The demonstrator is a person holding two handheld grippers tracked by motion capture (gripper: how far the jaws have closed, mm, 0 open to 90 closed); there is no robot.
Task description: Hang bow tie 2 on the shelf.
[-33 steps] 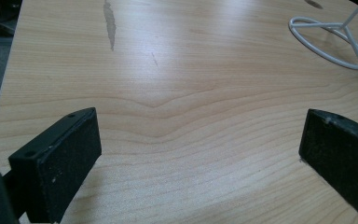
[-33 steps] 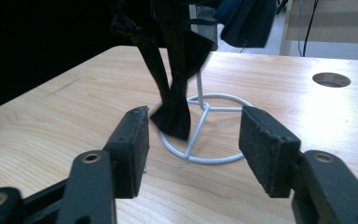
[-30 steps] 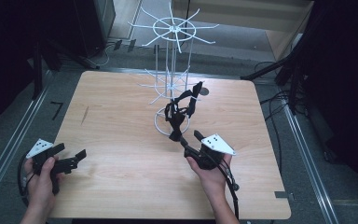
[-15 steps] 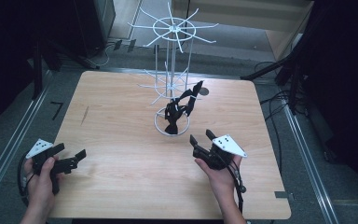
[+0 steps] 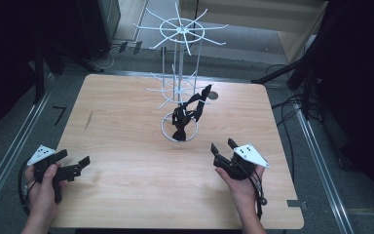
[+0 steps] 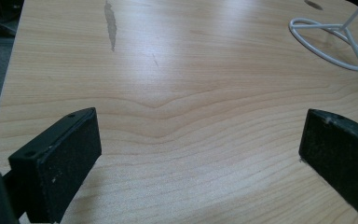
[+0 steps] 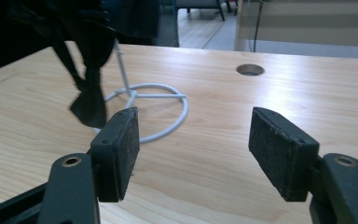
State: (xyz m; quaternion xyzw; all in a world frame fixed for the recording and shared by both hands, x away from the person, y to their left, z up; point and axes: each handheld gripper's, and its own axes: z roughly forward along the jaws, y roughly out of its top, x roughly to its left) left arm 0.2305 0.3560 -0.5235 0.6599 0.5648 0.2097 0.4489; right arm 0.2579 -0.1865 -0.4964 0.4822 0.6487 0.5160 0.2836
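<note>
while black strap (image 5: 187, 114) hangs on rack (image 5: 177, 73), right gripper (image 5: 222, 147) gapes empty.

Table (image 5: 126, 122): pale wood, smooth, slight sheen, w/ a dull grey scuff (image 6: 110, 23) far left. Wire rack (image 5: 179, 73): white coated metal, glossy; black glove (image 5: 187, 114) on it looks soft, matt cloth. Gripper pads (image 7: 121, 149): matt black, rough-textured.

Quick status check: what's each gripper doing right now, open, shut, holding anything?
Left gripper: open, empty, over the table.
Right gripper: open, empty; jaws have just been opening, short of the black strap hanging on the wire rack.
</note>
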